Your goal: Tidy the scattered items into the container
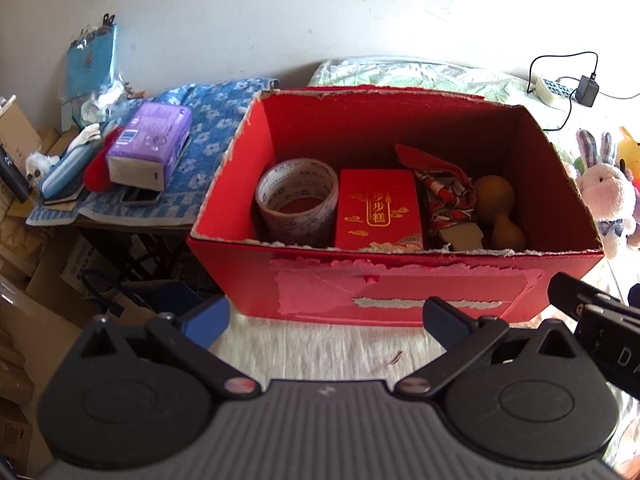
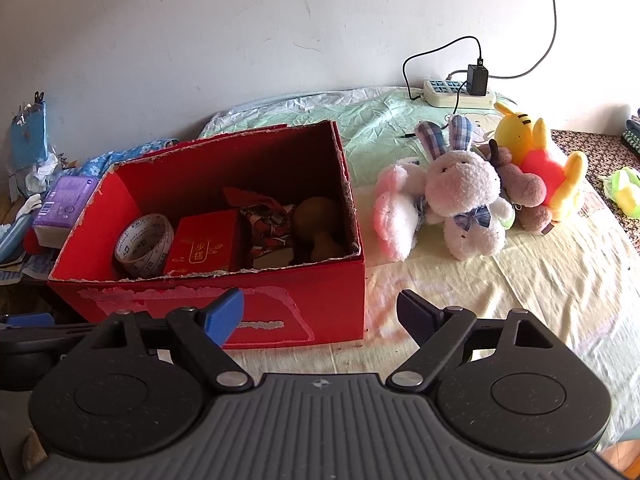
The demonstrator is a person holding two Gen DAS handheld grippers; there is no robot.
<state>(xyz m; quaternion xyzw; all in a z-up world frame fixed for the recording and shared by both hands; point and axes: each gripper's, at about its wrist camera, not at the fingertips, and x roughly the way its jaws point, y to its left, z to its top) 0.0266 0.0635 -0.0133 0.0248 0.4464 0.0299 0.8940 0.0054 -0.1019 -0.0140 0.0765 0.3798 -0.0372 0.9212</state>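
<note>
Both grippers, left gripper point(image 1: 326, 322) and right gripper point(image 2: 320, 316), gape empty before the red box point(image 1: 400, 292). Only the right view shows whole plush toys point(image 2: 464, 200). The gourd point(image 1: 502, 212) inside lies lengthwise front-to-back.

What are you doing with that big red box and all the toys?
A person is tidying up with two hand-held grippers. The left gripper and the right gripper are both open and hold nothing. The red cardboard box already holds a white tape roll, a small red carton, a patterned cloth and a brown gourd. The white plush rabbit and yellow plush bear lie outside it.
</note>
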